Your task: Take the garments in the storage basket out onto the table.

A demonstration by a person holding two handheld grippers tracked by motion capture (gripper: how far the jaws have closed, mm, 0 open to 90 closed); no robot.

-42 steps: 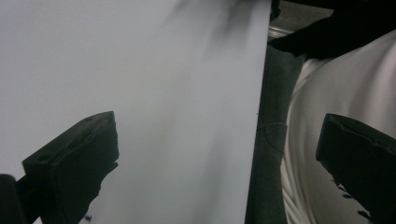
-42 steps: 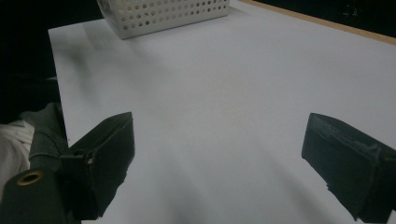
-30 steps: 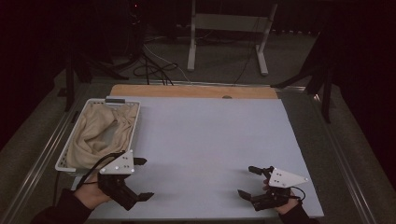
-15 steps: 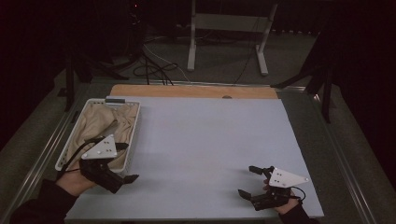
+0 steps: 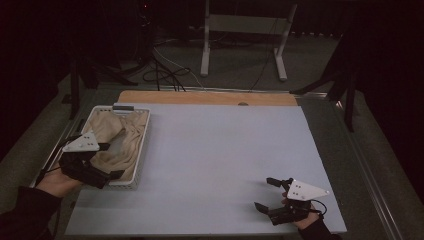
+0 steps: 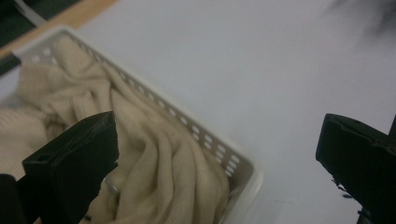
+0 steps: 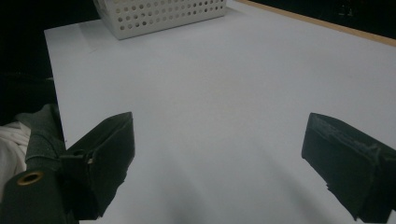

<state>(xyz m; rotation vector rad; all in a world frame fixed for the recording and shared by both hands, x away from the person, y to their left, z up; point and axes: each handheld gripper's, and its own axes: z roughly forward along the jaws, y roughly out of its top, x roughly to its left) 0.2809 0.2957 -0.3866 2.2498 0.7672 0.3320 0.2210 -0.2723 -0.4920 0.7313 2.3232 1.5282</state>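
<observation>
The left claw (image 5: 111, 176) hangs with its jaws spread wide over the near end of the white perforated plastic basket (image 5: 141, 150), and the crumpled beige knitted cloth (image 5: 120, 142) that fills the basket lies directly ahead of and below it; in the left gripper view one jaw stands over the folds of the cloth (image 6: 159, 163) while the other stands out past the basket's rim (image 6: 219, 156), above the bare desk, so the claw straddles the basket's near corner rather than the cloth itself; the judgement is that the coming grasp turns on shifting the claw inward over the heap and then down; the basket's long axis runs away from the left claw toward the far edge of the desk, and the cloth is bunched along that same line; the right claw (image 5: 267, 196), also with jaws held apart and gripping nothing, sits low near the front of the desk, well apart from the basket, which shows far ahead of it in the right gripper view (image 7: 159, 16); the left hand is plainly the nearer one; the pale grey desk (image 5: 225, 150) is smooth and matte, with a wooden strip (image 5: 200, 97) along its far edge; beyond it the room is dark, with a white metal stand (image 5: 245, 45) and loose black cables (image 5: 165, 75) on the floor.
</observation>
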